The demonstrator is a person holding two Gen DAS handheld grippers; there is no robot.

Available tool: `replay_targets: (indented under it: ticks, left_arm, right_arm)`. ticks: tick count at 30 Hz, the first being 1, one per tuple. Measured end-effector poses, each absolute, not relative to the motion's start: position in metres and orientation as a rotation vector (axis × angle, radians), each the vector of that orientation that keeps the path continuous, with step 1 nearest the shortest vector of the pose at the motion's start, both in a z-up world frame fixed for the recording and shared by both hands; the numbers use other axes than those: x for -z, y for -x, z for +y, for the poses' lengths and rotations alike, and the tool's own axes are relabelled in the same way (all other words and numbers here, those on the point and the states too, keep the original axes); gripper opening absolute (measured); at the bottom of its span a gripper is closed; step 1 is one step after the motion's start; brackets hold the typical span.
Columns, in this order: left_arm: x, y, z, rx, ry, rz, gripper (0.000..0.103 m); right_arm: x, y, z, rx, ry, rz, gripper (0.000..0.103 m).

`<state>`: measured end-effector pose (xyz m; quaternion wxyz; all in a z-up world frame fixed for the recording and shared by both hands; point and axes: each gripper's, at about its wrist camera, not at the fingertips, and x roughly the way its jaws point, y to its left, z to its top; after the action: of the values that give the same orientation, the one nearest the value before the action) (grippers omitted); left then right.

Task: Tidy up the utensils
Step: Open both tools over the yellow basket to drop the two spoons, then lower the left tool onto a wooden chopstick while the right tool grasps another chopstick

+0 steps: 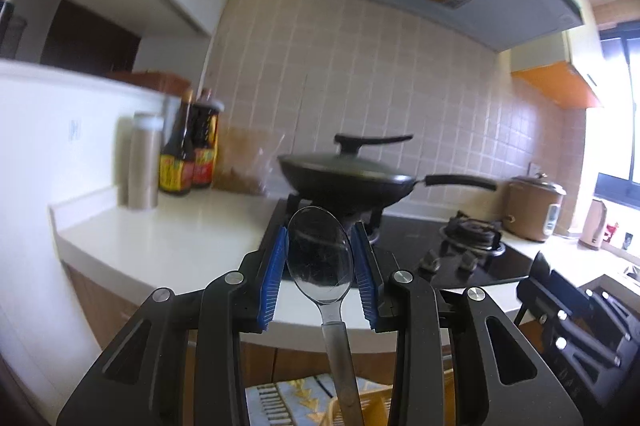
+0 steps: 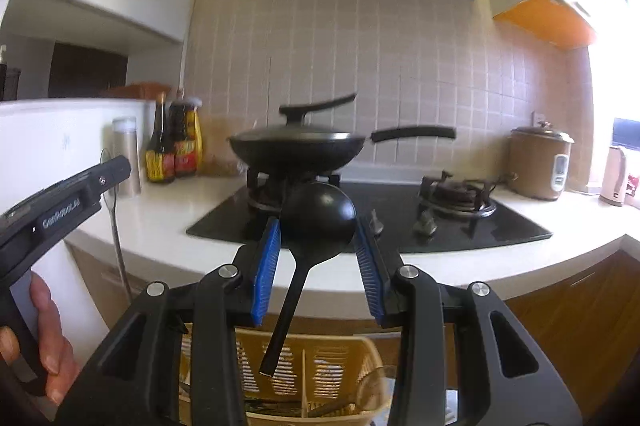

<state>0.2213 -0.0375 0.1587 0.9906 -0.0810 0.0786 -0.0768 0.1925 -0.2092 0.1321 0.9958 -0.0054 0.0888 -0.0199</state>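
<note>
My left gripper point(image 1: 320, 254) is shut on a metal spoon point(image 1: 320, 254), gripping its bowl, with the handle hanging down toward a yellow basket point(image 1: 360, 406) below. My right gripper point(image 2: 318, 230) is shut on a black plastic ladle point(image 2: 318, 214), gripping its bowl, and the black handle slants down over the yellow slotted utensil basket point(image 2: 320, 358). The basket holds several utensils, among them a clear spoon point(image 2: 372, 386). The left gripper point(image 2: 112, 173) with the metal spoon point(image 2: 116, 238) also shows at the left of the right wrist view, held by a hand point(image 2: 44, 346).
A white counter point(image 2: 168, 209) carries a black gas hob point(image 2: 400, 222) with a lidded black wok point(image 2: 296, 145) on its left burner. Sauce bottles point(image 2: 172, 145) and a steel canister point(image 2: 126, 153) stand at the left; a brown rice cooker point(image 2: 540, 161) and a kettle point(image 2: 616, 177) at the right.
</note>
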Motion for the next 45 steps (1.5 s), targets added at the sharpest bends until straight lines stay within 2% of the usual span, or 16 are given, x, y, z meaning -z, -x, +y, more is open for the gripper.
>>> replay_targets:
  ticks: [7, 8, 10, 13, 21, 29, 34, 39, 43, 45]
  left_arm:
    - [-0.132, -0.229, -0.037, 0.166, 0.143, 0.194, 0.032]
    - [-0.13, -0.228, -0.036, 0.174, 0.144, 0.204, 0.032]
    - [-0.13, -0.222, -0.033, 0.199, 0.154, 0.217, 0.043]
    - [-0.133, -0.21, -0.027, 0.223, 0.158, 0.232, 0.044]
    - [-0.159, -0.162, -0.002, 0.277, 0.169, 0.256, 0.045]
    - [-0.162, -0.107, 0.015, 0.365, 0.17, 0.376, 0.045]
    - [-0.128, -0.1, -0.001, 0.465, 0.116, 0.581, 0.045]
    - [-0.065, -0.108, -0.032, 0.497, -0.041, 0.819, 0.043]
    - [-0.018, -0.118, -0.041, 0.563, -0.035, 0.985, 0.037]
    - [0.0, -0.12, -0.044, 0.586, -0.032, 1.038, 0.037]
  right_arm:
    - [-0.111, -0.2, -0.204, 0.015, 0.045, 0.206, 0.035]
    - [-0.11, -0.198, -0.205, 0.007, 0.033, 0.216, 0.039]
    - [-0.11, -0.195, -0.208, -0.011, 0.013, 0.243, 0.048]
    - [-0.114, -0.182, -0.214, -0.041, -0.03, 0.263, 0.051]
    - [-0.135, -0.133, -0.239, -0.082, -0.179, 0.335, 0.051]
    - [-0.115, -0.101, -0.249, -0.142, -0.277, 0.664, 0.051]
    - [-0.064, -0.092, -0.24, -0.166, -0.288, 0.897, 0.051]
    - [-0.014, -0.078, -0.228, -0.191, -0.303, 1.011, 0.051]
    - [0.013, -0.068, -0.225, -0.197, -0.343, 1.04, 0.036]
    - [0.024, -0.06, -0.222, -0.203, -0.359, 1.048, 0.035]
